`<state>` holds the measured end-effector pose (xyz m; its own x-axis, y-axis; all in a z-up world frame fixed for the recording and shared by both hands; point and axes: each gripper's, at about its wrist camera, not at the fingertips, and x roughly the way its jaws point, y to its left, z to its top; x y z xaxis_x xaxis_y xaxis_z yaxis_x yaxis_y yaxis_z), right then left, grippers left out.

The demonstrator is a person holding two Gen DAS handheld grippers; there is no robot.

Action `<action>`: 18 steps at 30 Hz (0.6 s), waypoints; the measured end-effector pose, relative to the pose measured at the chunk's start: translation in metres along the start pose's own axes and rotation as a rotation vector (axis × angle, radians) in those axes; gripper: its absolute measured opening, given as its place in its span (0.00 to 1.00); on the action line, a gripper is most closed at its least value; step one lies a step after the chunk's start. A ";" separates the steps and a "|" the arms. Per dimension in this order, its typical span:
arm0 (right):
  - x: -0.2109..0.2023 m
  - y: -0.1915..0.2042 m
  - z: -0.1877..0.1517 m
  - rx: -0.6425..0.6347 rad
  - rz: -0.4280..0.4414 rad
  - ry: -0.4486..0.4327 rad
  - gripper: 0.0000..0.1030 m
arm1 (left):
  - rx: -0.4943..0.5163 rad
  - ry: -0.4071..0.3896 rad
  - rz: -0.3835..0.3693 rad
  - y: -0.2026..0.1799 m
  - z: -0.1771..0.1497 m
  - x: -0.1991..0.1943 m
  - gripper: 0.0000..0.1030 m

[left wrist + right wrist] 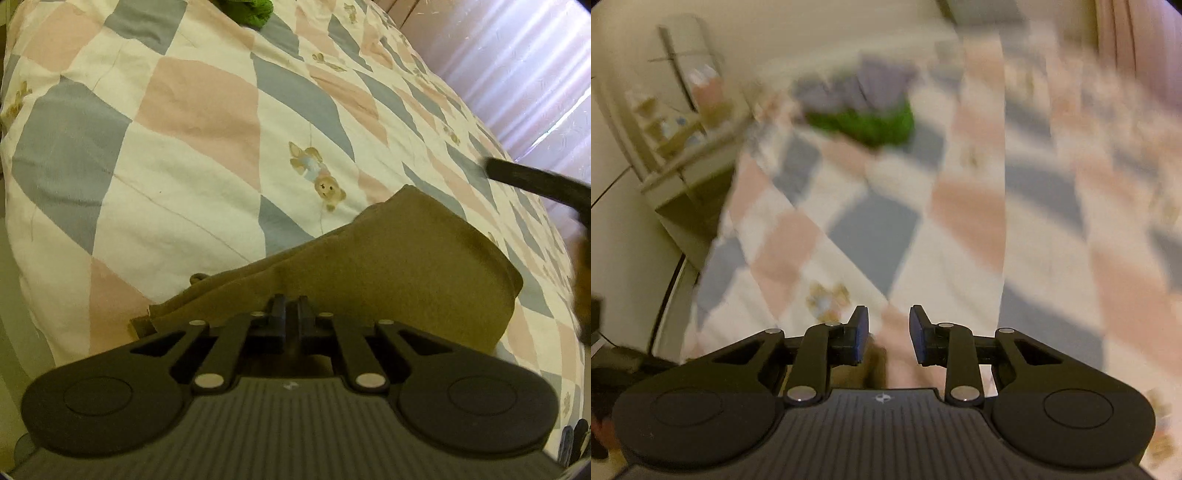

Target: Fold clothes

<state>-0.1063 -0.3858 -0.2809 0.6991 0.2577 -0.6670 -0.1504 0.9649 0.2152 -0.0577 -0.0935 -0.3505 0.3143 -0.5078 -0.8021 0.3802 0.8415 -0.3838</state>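
**One Olive Garment Half-Folded, My Right Fingers Free**

On the bed (177, 155), near its front edge, lies the olive-brown garment (406, 258), already doubled into a thick wedge on the checked quilt. My left gripper (291, 306) has its fingers pressed together at the garment's near edge; they seem to be pinching a fold of the cloth, though the contact itself is hidden behind them. My right gripper (886, 332) hangs above the quilt with its fingers spread and nothing between them, only bare bedding below; that view is smeared with blur.

I judge this to be mid-fold: one side is gripped, the other hand is free. The next move calls for my right fingers to find a loose edge or corner of the garment opposite my left, so the cloth can be lifted evenly and laid over itself without bunching.

Count: one olive garment in hand; one green garment (864, 125) towards the far left corner of the bed, with a grey-violet item (860, 85) just behind it, too blurred to name. Two grippers.
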 end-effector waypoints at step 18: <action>0.016 0.036 -0.125 -0.122 -0.097 -0.004 0.30 | 0.130 -0.098 -0.084 -0.059 0.005 -0.044 0.05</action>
<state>-0.1878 -0.3402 -0.3735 0.7174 0.1625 -0.6774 -0.1652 0.9844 0.0612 -0.0891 -0.1213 -0.2902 0.3579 -0.5960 -0.7189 0.5160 0.7678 -0.3797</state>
